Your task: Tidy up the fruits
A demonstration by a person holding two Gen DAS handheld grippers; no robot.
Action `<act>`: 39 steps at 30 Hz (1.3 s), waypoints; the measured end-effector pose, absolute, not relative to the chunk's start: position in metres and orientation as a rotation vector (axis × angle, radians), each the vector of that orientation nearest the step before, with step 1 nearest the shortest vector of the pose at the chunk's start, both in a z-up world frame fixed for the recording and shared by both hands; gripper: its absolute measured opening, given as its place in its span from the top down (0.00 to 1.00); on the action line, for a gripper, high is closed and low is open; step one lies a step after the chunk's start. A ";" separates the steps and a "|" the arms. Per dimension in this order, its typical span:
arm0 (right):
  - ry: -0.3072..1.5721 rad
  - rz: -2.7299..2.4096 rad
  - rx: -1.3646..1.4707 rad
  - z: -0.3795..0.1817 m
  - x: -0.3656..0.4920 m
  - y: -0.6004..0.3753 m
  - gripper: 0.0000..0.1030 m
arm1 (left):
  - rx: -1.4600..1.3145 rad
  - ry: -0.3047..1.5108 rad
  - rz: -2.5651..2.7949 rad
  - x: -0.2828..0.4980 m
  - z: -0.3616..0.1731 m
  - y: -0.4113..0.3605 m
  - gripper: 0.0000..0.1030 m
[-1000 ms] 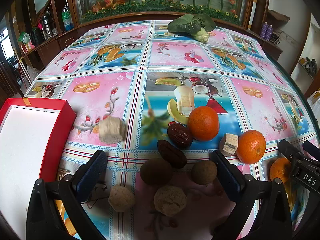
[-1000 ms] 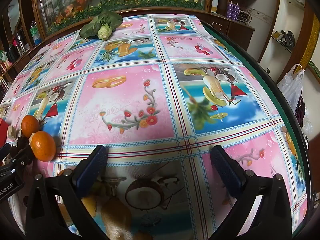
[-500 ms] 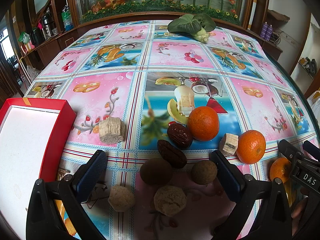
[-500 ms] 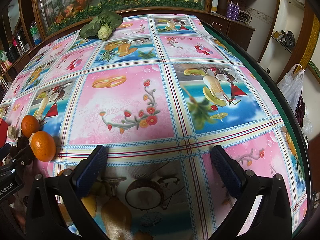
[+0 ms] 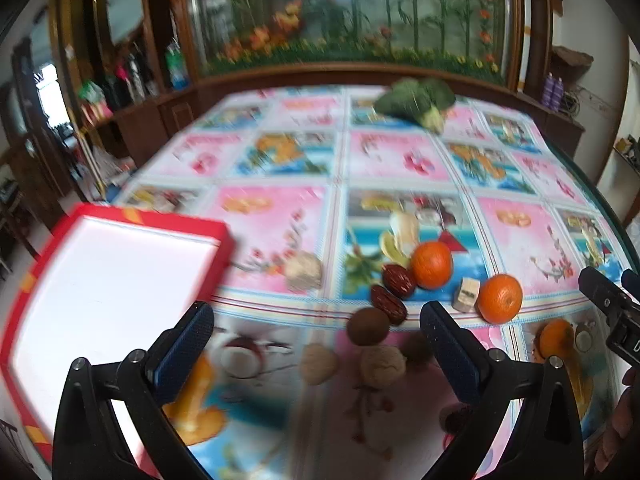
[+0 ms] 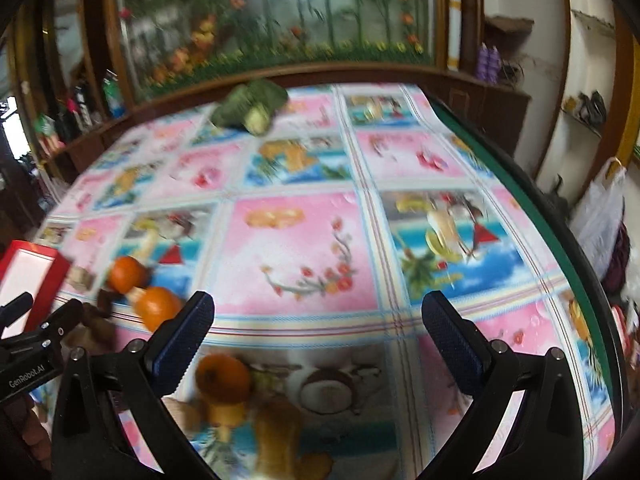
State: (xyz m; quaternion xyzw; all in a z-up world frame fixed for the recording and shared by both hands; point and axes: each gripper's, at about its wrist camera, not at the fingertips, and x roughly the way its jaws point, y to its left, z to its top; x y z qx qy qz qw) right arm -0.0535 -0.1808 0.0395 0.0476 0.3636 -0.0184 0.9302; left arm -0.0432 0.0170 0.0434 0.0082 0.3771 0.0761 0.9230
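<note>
Wooden cabinet (image 5: pixel 168 120) (glass-fronted), white walls (image 6: pixel 584 80)

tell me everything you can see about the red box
The red box is a shallow, open rectangular tray with bright red walls, orange-yellow marks on the rim and a plain white inside, probably cardboard. It looks empty and lies flat at the left of the table, on the patterned cloth. No fruit touches it. The right wrist view shows only its corner.

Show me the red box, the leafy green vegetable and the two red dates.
red box (image 5: pixel 218 258), left wrist view, right wall.
leafy green vegetable (image 5: pixel 414 100), left wrist view, leaves.
two red dates (image 5: pixel 398 281), left wrist view, upper date's middle.
</note>
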 end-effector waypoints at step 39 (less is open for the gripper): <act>0.680 0.203 0.034 0.052 -0.074 -0.144 0.00 | 0.086 0.726 0.156 -0.118 0.060 0.079 0.01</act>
